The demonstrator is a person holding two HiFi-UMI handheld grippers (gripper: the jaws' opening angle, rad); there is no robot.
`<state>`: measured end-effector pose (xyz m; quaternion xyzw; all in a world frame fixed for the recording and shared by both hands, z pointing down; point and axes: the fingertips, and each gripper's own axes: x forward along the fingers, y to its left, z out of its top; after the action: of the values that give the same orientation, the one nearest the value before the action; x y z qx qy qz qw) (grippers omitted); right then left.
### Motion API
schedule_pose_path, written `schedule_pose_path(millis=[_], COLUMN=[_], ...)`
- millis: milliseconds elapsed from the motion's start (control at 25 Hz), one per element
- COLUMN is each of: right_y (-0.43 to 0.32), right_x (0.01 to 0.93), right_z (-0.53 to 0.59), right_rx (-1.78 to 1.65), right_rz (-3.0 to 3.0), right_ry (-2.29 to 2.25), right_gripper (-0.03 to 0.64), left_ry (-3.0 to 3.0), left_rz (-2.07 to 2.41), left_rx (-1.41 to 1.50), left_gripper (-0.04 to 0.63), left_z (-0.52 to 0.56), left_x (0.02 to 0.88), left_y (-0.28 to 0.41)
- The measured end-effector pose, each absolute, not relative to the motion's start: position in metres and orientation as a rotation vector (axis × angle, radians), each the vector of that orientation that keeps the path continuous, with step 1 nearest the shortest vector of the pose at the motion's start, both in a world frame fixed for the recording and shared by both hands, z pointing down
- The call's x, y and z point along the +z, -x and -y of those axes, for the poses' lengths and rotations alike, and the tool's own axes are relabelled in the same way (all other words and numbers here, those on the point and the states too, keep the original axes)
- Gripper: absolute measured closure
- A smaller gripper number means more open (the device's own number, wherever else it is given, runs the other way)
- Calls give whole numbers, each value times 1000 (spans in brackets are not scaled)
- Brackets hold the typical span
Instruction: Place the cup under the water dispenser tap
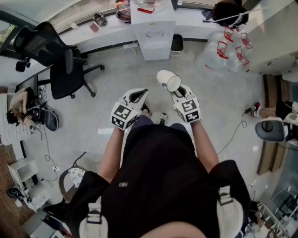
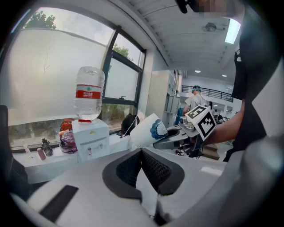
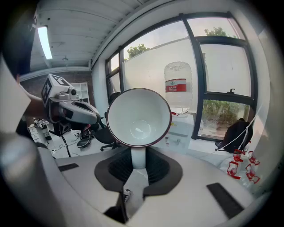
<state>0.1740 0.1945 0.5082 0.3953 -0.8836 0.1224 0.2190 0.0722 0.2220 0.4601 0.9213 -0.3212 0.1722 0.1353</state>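
Note:
A white cup [image 1: 168, 80] with a dark rim and a blue print is held by its handle, lying on its side, in my right gripper [image 1: 178, 91], which is shut on it. The right gripper view looks straight into the cup's mouth [image 3: 138, 117], with the handle between the pads [image 3: 153, 166]. The white water dispenser [image 1: 153, 32] with a bottle on top [image 3: 178, 86] stands ahead against the window counter, well beyond the cup. My left gripper [image 1: 138, 96] hangs beside the right one, shut and empty [image 2: 142, 153]. It sees the cup [image 2: 145, 131] and the dispenser [image 2: 91, 142].
A black office chair [image 1: 56, 60] stands at the left. Several empty water bottles [image 1: 228, 51] lie right of the dispenser, and a black bag [image 1: 228, 11] sits on the counter [image 1: 107, 25]. Cables run across the floor. A person [image 1: 18, 109] sits at a desk far left.

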Motion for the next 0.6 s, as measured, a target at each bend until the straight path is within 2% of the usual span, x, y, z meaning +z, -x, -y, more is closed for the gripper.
schedule_pose_path(millis=[600], right_y=[-188], right_x=[509], right_z=[-241], right_rx=[288], right_rz=[2434], right_ry=[-1072], right_gripper=[572], left_ry=[-2647], left_rz=[983], left_rx=[481], left_gripper=[597], left_z=[-264], left_x=[464], left_y=[-75])
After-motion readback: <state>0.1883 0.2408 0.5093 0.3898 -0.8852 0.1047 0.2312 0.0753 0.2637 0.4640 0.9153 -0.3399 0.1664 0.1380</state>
